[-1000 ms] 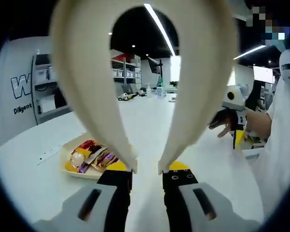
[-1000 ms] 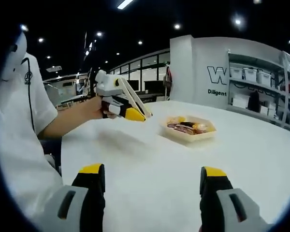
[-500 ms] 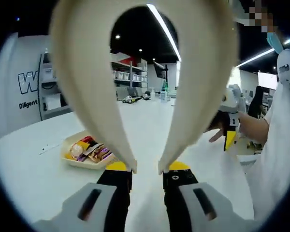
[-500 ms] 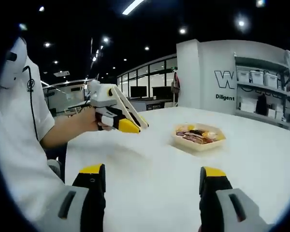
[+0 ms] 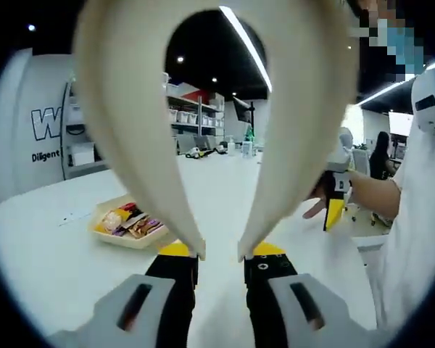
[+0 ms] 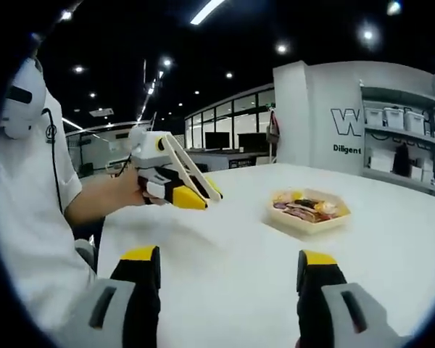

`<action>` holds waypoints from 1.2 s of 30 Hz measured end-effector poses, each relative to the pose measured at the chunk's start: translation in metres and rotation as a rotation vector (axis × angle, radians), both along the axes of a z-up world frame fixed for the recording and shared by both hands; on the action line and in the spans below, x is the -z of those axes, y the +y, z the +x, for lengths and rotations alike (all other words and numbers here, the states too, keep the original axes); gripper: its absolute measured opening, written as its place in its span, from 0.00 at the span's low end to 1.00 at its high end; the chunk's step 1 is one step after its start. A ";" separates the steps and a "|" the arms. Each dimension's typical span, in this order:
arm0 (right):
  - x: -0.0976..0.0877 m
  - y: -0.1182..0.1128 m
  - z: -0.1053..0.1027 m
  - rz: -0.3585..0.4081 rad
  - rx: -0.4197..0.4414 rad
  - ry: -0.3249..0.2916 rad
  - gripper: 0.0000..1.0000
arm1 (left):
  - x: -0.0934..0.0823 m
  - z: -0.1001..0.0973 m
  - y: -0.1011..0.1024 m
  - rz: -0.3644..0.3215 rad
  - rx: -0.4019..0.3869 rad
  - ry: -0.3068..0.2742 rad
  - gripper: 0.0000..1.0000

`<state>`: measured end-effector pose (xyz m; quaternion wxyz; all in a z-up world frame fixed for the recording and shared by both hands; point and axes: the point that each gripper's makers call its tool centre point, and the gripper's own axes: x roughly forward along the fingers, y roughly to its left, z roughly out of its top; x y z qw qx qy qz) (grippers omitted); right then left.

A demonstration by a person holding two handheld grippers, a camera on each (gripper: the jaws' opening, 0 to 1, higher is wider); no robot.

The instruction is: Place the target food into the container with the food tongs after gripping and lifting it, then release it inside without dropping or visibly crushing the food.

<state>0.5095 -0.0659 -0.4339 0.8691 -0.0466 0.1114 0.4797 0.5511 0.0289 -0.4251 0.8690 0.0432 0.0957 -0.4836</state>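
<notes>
Gripping the tongs in my left gripper, jaws narrow on them, arms spread, I see the tray of food far left on the table. From my right gripper, jaws wide and empty, the tongs point at the tray, far right. I should approach slowly, tips down.

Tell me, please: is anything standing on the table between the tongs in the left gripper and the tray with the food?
Nothing visible does. In the right gripper view, the tongs in the left gripper hang over bare white table, and only open tabletop lies between them and the tray of food.
</notes>
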 end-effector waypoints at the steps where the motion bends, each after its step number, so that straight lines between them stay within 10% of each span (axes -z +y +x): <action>1: 0.000 0.001 0.000 -0.001 -0.006 -0.002 0.75 | 0.000 -0.001 -0.001 -0.009 0.002 0.002 0.24; 21: -0.003 0.019 0.000 0.016 -0.128 -0.019 0.62 | -0.002 -0.020 -0.009 -0.068 0.008 0.011 0.23; 36: -0.021 0.037 -0.009 0.104 -0.262 -0.054 0.17 | -0.024 -0.048 -0.016 -0.302 0.140 0.049 0.23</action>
